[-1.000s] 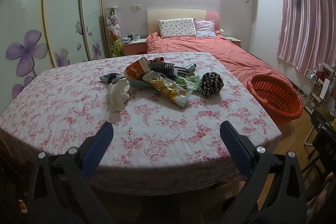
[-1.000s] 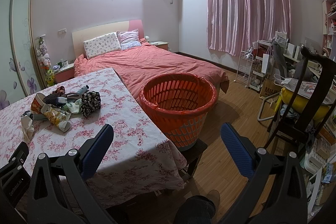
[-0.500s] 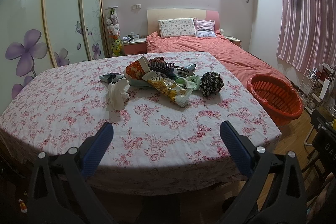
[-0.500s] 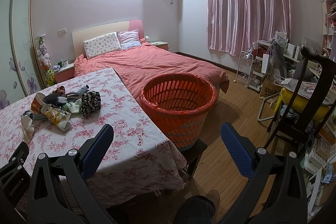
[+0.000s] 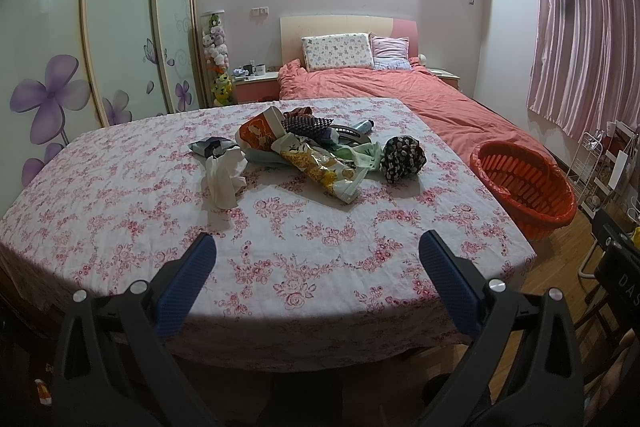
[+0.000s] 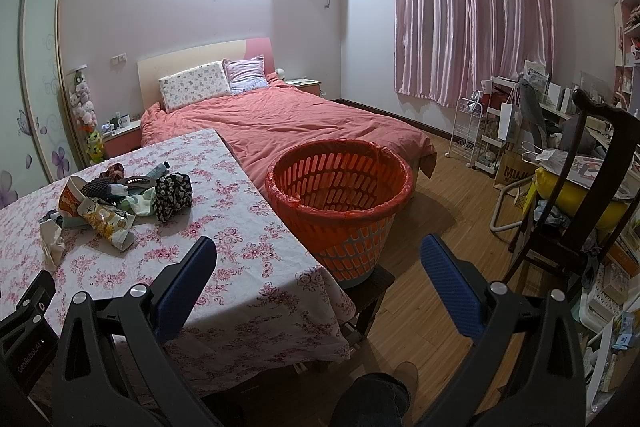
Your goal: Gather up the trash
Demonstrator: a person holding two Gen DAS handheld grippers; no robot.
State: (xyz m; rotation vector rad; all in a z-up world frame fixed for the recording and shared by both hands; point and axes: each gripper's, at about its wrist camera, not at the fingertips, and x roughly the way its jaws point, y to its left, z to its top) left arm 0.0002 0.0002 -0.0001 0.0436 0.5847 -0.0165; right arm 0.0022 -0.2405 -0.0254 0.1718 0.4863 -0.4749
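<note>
Both grippers, left gripper (image 5: pixel 318 269) and right gripper (image 6: pixel 318 273), are spread and empty. The trash pile (image 5: pixel 308 143) lies mid-table; the orange basket (image 6: pixel 340 183) stands beside the table. Advance the left gripper and pinch 1 wrapper (image 5: pixel 320 167) firmly.

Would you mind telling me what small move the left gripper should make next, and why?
Probably ease the left gripper forward toward the white crumpled tissue. Both grippers are open and hold nothing, the trash pile lies untouched on the table, and the tissue is among its nearest pieces. The orange basket stands beside the table.
</note>
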